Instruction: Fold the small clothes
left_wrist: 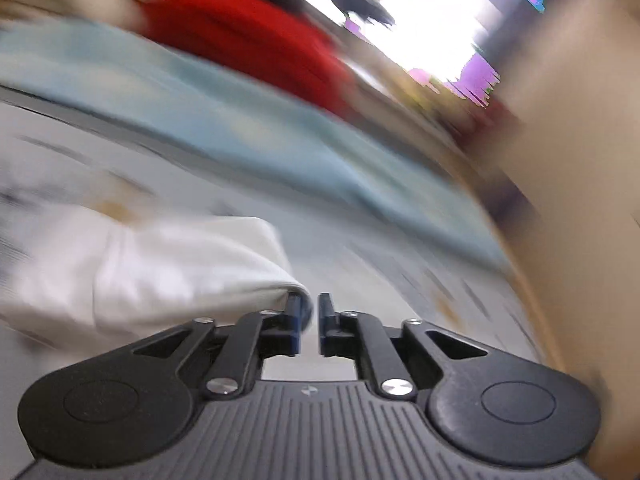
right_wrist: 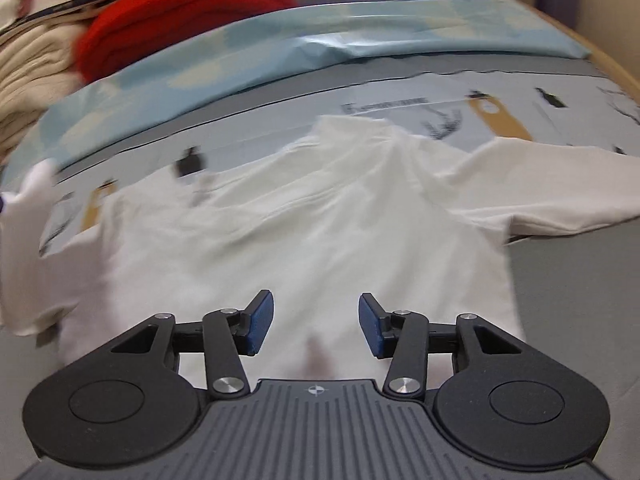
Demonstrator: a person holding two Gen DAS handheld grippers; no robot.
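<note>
One white garment [right_wrist: 320, 216], a small long-sleeved top by its look, lies spread on the worktop [right_wrist: 580, 288] just ahead of the right gripper [right_wrist: 316, 322]. Its body reaches back under and between the jaws, and one sleeve [right_wrist: 560, 184] stretches away to their right, still flat and unfolded. The right gripper's jaws stand spread above the cloth, with nothing pinched.

In the blurred left wrist view, the garment's other sleeve or edge [left_wrist: 168, 264] is bunched ahead and to the left of the left gripper [left_wrist: 310, 320]. The cloth ends right at the left jaw, while a narrow gap shows between the two jaws. Whether any fabric is caught there cannot be told.

Folding seems barely begun: the body is not yet doubled over and the right-hand sleeve has not been brought in, so most folds remain to be made.

By count, there is one white garment in work. Beyond the jaws lies one light blue sheet [right_wrist: 280, 48]. At the far left is a stack holding one red fabric [right_wrist: 180, 12] and beige cloth [right_wrist: 28, 64]; its layers cannot be counted.
</note>
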